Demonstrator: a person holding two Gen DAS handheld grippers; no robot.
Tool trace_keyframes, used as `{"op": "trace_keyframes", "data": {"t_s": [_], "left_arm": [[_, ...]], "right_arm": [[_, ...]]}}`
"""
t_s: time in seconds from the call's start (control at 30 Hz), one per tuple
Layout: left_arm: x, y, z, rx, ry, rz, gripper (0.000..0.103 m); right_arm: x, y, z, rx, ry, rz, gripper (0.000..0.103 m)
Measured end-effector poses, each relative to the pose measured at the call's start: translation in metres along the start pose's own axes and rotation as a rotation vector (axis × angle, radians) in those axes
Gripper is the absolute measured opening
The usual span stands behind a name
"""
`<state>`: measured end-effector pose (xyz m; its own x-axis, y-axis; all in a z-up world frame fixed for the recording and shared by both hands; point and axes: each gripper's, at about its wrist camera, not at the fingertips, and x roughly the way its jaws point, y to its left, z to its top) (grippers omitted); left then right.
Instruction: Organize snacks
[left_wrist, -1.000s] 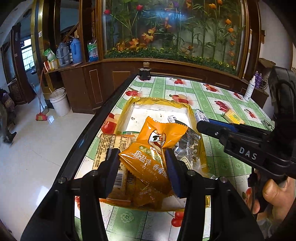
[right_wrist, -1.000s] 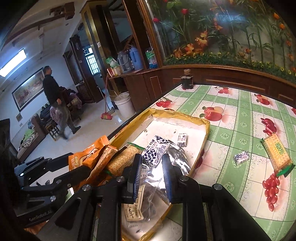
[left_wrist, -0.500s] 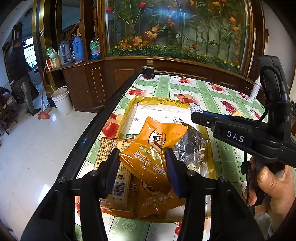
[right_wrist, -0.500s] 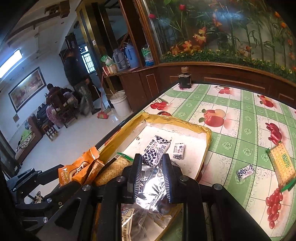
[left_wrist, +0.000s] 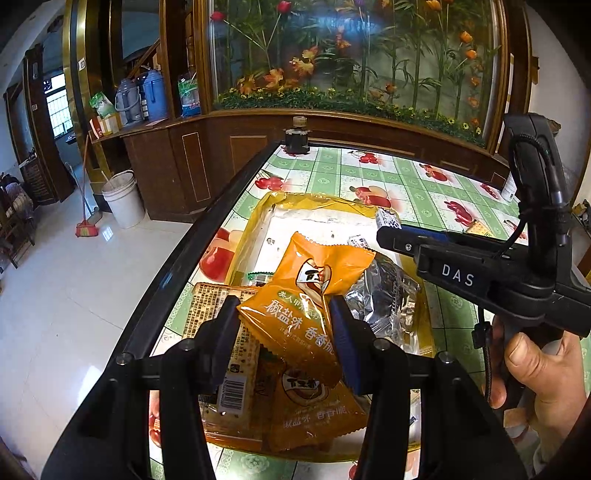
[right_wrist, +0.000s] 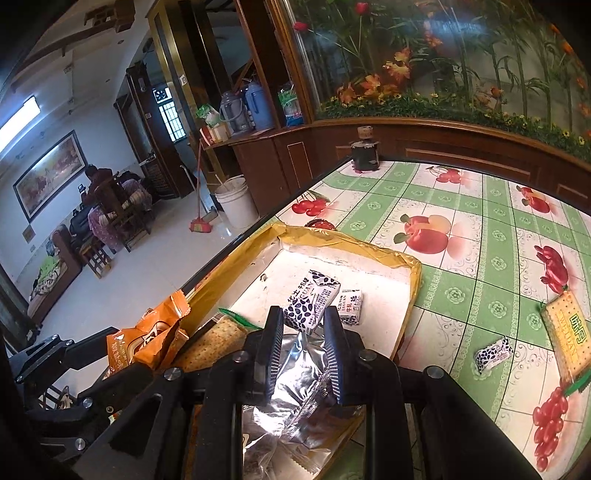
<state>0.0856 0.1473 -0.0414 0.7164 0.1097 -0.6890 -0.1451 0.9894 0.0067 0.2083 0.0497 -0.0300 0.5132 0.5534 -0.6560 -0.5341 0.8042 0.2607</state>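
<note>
My left gripper (left_wrist: 284, 328) is shut on an orange snack packet (left_wrist: 310, 295) and holds it above the near end of a shallow gold-rimmed tray (left_wrist: 258, 221). My right gripper (right_wrist: 303, 332) is shut on a small white and blue spotted candy packet (right_wrist: 312, 301), held over the same tray (right_wrist: 351, 247). In the tray lie a cracker pack (left_wrist: 221, 332), a second orange packet (left_wrist: 314, 410), a silver foil bag (right_wrist: 295, 387) and a small milk candy (right_wrist: 349, 308). The right gripper's body also shows in the left wrist view (left_wrist: 461, 273).
On the green fruit-print tablecloth (right_wrist: 480, 236), right of the tray, lie another spotted candy (right_wrist: 493, 354) and a green-edged cracker pack (right_wrist: 565, 332). A dark jar (right_wrist: 365, 149) stands at the far table corner. The table edge runs along the tray's left side. A white bucket (left_wrist: 123, 199) stands on the floor.
My right gripper has lifted and moved toward the far end of the tray with the spotted candy packet. My left gripper has risen slightly with the orange packet.
</note>
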Motion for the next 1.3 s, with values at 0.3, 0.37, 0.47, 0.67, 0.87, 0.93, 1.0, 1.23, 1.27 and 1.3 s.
{"op": "trace_keyframes", "data": {"t_s": [0.3, 0.37, 0.47, 0.67, 0.87, 0.93, 1.0, 1.23, 1.27, 1.3], "left_arm": [[0.009, -0.005, 0.001, 0.013, 0.015, 0.001, 0.048], [0.011, -0.007, 0.001, 0.016, 0.020, 0.000, 0.048], [0.015, -0.008, 0.001, 0.016, 0.032, 0.000, 0.048], [0.031, -0.007, 0.004, -0.003, 0.065, -0.007, 0.052], [0.041, -0.008, 0.006, -0.010, 0.079, 0.054, 0.074], [0.040, -0.008, 0.007, -0.019, 0.072, 0.062, 0.078], [0.036, -0.009, 0.010, -0.016, 0.065, 0.074, 0.084], [0.016, -0.025, 0.016, 0.010, 0.017, 0.096, 0.087], [0.015, -0.029, 0.016, 0.016, 0.017, 0.095, 0.087], [0.014, -0.031, 0.015, 0.019, 0.015, 0.090, 0.087]], "right_arm": [[0.004, -0.004, 0.000, 0.000, 0.006, -0.012, 0.023], [0.005, -0.004, 0.000, -0.001, 0.009, -0.013, 0.023], [0.006, -0.004, 0.000, -0.006, 0.011, -0.017, 0.023], [0.013, -0.011, 0.003, 0.013, 0.019, -0.025, 0.026], [0.009, -0.021, 0.004, 0.040, 0.008, -0.015, 0.038], [0.005, -0.024, 0.003, 0.045, 0.002, -0.015, 0.039], [-0.002, -0.028, 0.002, 0.051, -0.007, -0.019, 0.039], [-0.048, -0.051, -0.006, 0.076, -0.065, -0.052, 0.061], [-0.056, -0.055, -0.009, 0.079, -0.072, -0.058, 0.062], [-0.064, -0.059, -0.011, 0.086, -0.080, -0.066, 0.065]]}}
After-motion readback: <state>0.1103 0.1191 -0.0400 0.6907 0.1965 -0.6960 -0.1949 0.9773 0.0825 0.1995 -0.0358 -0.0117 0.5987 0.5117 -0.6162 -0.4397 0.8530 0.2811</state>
